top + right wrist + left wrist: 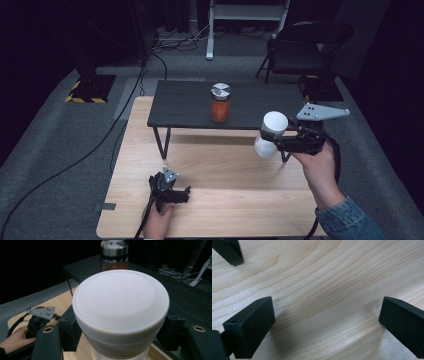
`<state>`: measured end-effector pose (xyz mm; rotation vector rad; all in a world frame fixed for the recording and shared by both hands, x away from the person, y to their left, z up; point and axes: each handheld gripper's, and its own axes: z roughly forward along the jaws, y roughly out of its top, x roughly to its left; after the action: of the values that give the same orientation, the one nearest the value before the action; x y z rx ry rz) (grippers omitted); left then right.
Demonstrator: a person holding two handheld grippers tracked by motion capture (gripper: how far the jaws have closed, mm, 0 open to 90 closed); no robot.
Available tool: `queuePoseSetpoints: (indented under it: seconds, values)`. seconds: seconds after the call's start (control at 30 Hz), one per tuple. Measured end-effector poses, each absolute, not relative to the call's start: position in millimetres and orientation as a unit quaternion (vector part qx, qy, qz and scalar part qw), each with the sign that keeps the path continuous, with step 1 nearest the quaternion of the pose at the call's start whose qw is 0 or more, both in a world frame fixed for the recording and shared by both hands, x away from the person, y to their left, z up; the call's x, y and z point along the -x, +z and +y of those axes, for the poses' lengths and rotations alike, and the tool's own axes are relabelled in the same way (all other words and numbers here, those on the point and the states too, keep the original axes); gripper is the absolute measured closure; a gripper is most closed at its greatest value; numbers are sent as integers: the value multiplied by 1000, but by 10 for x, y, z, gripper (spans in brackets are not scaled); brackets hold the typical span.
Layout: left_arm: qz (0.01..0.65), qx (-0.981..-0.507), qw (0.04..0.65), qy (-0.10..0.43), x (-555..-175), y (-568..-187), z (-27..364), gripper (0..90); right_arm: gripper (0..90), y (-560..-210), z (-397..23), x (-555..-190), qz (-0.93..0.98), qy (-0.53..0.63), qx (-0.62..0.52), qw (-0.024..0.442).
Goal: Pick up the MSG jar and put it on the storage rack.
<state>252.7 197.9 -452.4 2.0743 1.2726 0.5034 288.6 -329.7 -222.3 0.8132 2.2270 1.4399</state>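
Two grippers: right gripper (276, 141) clamps the white jar (270, 134) aloft; keep it level toward the dark shelf (190, 102). Left gripper (186, 194) rests spread.

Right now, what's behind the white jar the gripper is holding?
Behind the white jar, an orange jar with a metal lid stands on the dark table. The white lid covers the orange jar's bottom part.
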Motion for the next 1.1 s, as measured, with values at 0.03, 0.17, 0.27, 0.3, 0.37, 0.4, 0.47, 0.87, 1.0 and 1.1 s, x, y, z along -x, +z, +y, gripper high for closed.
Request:
queuePoseSetpoints:
  seconds: [0.03,0.17,0.27,0.3,0.37,0.4,0.47,0.87,1.0,1.1]
  values:
    - [485,-790,322,192,-2527,-4524,1979,1,325,-2223,-3297,-2886,789,510,-288,183]
    - [482,-791,323,191,-2523,-4526,1984,1,324,-2054,-3212,-3008,784,513,-296,188]
    - [478,-794,324,189,-2519,-4525,1999,1,324,-1945,-3133,-3101,782,508,-303,198]
    - [475,-796,325,189,-2519,-4527,2005,1,324,-1920,-3106,-3125,781,505,-305,202]
    - [476,-796,323,187,-2520,-4521,2003,1,324,-1896,-3064,-3174,779,504,-309,211]
    - [475,-797,324,188,-2520,-4522,2005,1,324,-1887,-3046,-3203,778,502,-312,213]
    - [475,-796,324,188,-2520,-4523,2006,1,324,-1885,-3015,-3263,777,500,-316,215]
    - [474,-796,325,188,-2520,-4526,2007,1,321,-1991,-2711,-3598,774,478,-355,215]
    - [474,-797,325,188,-2521,-4525,2006,1,316,-2046,-2657,-3590,767,483,-360,223]
    - [474,-796,325,188,-2521,-4526,2006,1,203,-2060,-2687,-3595,760,488,-371,217]
